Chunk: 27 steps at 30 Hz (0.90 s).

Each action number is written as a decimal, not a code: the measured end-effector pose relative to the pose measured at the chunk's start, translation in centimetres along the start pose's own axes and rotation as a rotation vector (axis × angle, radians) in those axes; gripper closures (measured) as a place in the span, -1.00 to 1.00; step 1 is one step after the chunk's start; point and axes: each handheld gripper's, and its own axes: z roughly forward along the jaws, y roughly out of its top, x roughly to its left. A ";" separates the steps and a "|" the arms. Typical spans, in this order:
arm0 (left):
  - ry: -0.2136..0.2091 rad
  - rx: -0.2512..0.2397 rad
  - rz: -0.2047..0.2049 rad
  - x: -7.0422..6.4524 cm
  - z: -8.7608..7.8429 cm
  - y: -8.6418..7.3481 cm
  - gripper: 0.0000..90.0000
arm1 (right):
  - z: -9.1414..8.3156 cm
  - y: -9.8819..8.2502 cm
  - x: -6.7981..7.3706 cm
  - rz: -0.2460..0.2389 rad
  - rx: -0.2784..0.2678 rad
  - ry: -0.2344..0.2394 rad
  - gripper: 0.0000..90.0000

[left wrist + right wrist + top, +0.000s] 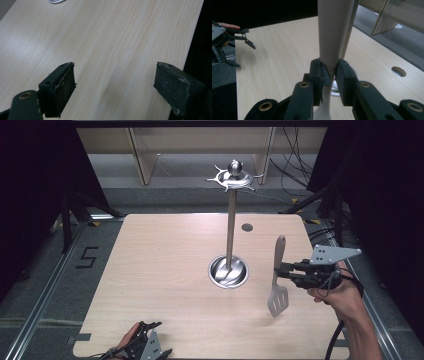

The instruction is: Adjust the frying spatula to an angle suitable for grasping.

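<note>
Spatula [278,282] held upright above table [165,270].
Right gripper [281,270] pinching its handle; left gripper [155,337] spread, holding nothing.

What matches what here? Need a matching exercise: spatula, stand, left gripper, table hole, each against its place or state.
Things:
1. spatula
2. stand
3. left gripper
4. hole

Places or states:
A. jaws open, at the table's near edge
B. far side of the table, beyond the stand's base
C. upright, round base mid-table
D. clamped in the right gripper, blade down

Pairs: 1-D, 2-C, 3-A, 4-B
</note>
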 end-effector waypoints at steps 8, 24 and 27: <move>-0.024 -0.001 -0.003 0.2 -0.1 0.0 -0.65 | 0.4 2.3 -0.5 -0.019 -0.003 -0.015 0.70; -0.001 -0.008 -0.002 0.2 -0.3 0.0 -0.64 | 2.4 6.2 -1.4 -0.019 -0.015 -0.015 0.70; -0.016 0.001 -0.001 0.3 -0.4 0.0 -0.64 | 2.6 6.5 -1.7 -0.015 -0.022 -0.020 0.70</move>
